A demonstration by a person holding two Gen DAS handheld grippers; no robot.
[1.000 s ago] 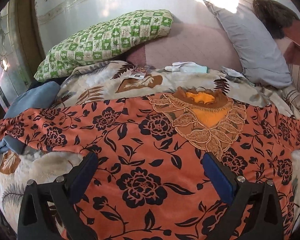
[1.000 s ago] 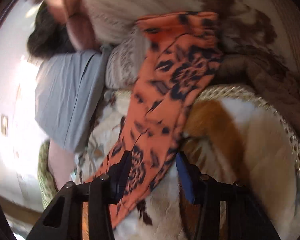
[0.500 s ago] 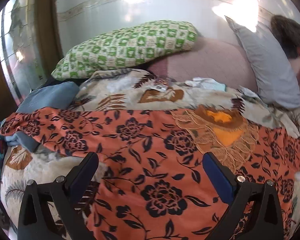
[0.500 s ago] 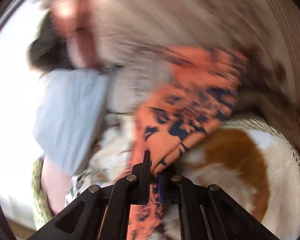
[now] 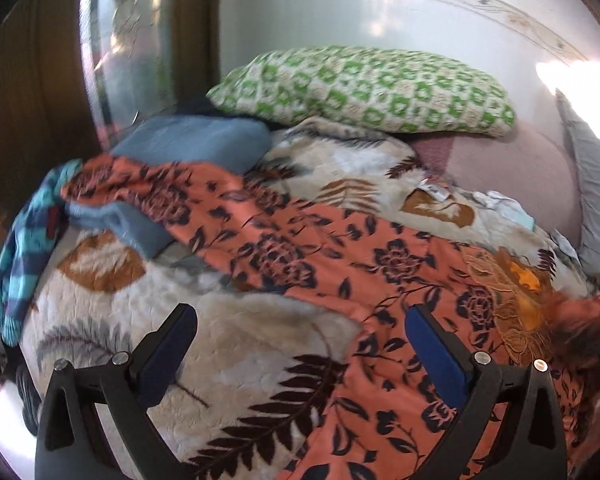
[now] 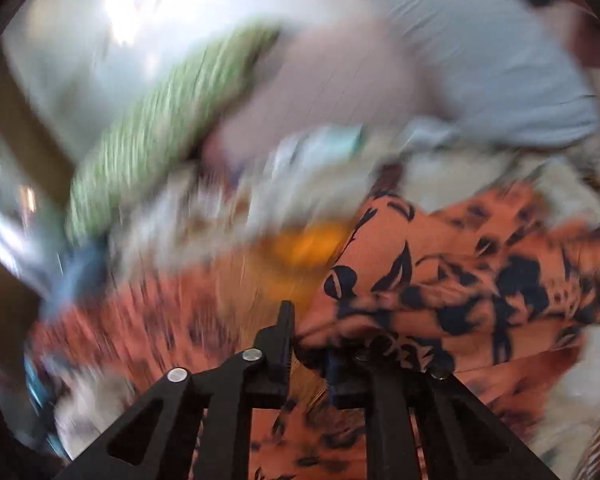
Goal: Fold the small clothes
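An orange garment with a black flower print and a lace-trimmed neck [image 5: 340, 264] lies spread across a cream plush blanket with brown leaf patterns [image 5: 236, 344], one sleeve draped over a folded grey-blue cloth [image 5: 140, 224] near a green-and-white checked pillow [image 5: 364, 88]. The left gripper [image 5: 300, 344] hangs above the garment's edge with its blue-padded jaws spread wide and nothing between them. In the blurred right wrist view, the right gripper [image 6: 308, 344] has its jaws pinched together on a fold of the orange fabric [image 6: 440, 280], lifted above the rest.

A green-and-white patterned pillow [image 5: 364, 88] lies against the wall, above a folded blue blanket [image 5: 192, 140] and a cream leaf-print bedspread [image 5: 140, 320].
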